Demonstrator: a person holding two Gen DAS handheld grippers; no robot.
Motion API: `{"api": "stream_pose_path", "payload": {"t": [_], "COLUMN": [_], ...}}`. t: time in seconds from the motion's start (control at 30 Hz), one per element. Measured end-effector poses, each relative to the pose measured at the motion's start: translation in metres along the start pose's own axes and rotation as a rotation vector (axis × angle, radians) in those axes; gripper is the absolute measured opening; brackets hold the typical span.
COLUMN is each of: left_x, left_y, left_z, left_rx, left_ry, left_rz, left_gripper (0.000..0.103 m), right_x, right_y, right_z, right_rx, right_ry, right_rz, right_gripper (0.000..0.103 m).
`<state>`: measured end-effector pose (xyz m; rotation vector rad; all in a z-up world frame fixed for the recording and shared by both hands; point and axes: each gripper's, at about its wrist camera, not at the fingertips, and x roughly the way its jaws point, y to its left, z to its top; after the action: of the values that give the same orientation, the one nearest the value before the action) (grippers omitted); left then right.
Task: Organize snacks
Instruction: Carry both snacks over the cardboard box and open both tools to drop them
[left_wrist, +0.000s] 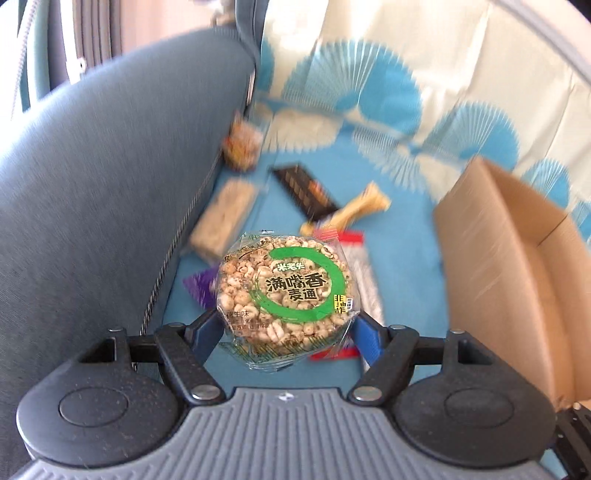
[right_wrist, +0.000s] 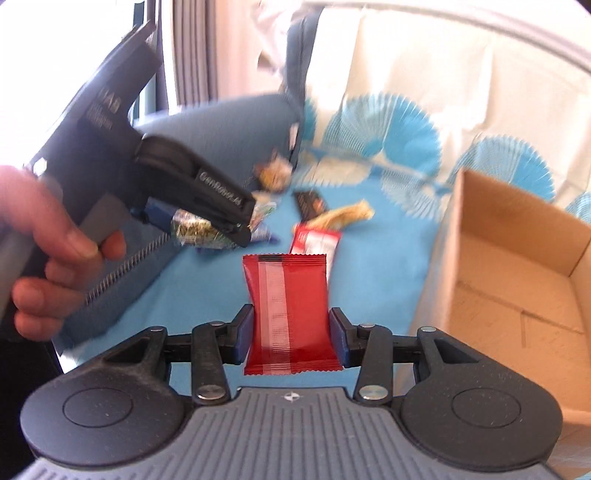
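Observation:
My left gripper (left_wrist: 290, 325) is shut on a round puffed-grain cake in a clear wrapper with a green ring (left_wrist: 286, 291), held above the blue cloth. It also shows from the side in the right wrist view (right_wrist: 207, 225), with the cake (right_wrist: 192, 229) between its fingers. My right gripper (right_wrist: 291, 336) is shut on a red snack packet (right_wrist: 290, 314), held upright above the cloth. An open cardboard box (left_wrist: 517, 273) stands to the right; its inside shows in the right wrist view (right_wrist: 517, 280).
Several loose snacks lie on the blue patterned cloth (left_wrist: 399, 266): a black bar (left_wrist: 304, 190), a pale cereal bar (left_wrist: 225, 218), a yellow stick pack (left_wrist: 354, 210), a red-and-white packet (right_wrist: 314, 240). A grey-blue cushion (left_wrist: 103, 177) rises on the left.

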<state>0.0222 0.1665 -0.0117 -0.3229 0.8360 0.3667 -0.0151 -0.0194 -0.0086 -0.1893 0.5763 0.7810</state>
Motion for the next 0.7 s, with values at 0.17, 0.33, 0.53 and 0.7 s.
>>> {"api": "stream_pose_path", "payload": {"t": [0.17, 0.33, 0.53, 0.7], "left_x": [-0.024, -0.04, -0.059, -0.076], "left_y": [-0.004, -0.016, -0.053, -0.095], "left_z": [0.006, 0.008, 0.002, -0.005], "left_rx": [-0.03, -0.033, 0.075, 0.208], "left_ry": [-0.125, -0.21, -0.338, -0.473], "left_rz": [-0.027, -0.055, -0.088, -0.089], "left_gripper": [0.079, 0.079, 0.079, 0.079], "right_x": [-0.038, -0.082, -0.101, -0.094], "right_y": [-0.02, -0.075, -0.16, -0.21], "right_z": [0.015, 0.042, 0.046, 0.018], "right_rx": [0.026, 0.117, 0.203, 0.403], "right_ry": [-0.118, -0.243, -0.319, -0.306], "right_rz": [-0.011, -0.056, -0.241, -0.326], "right_gripper": [0.045, 0.045, 0.045, 0.045]}}
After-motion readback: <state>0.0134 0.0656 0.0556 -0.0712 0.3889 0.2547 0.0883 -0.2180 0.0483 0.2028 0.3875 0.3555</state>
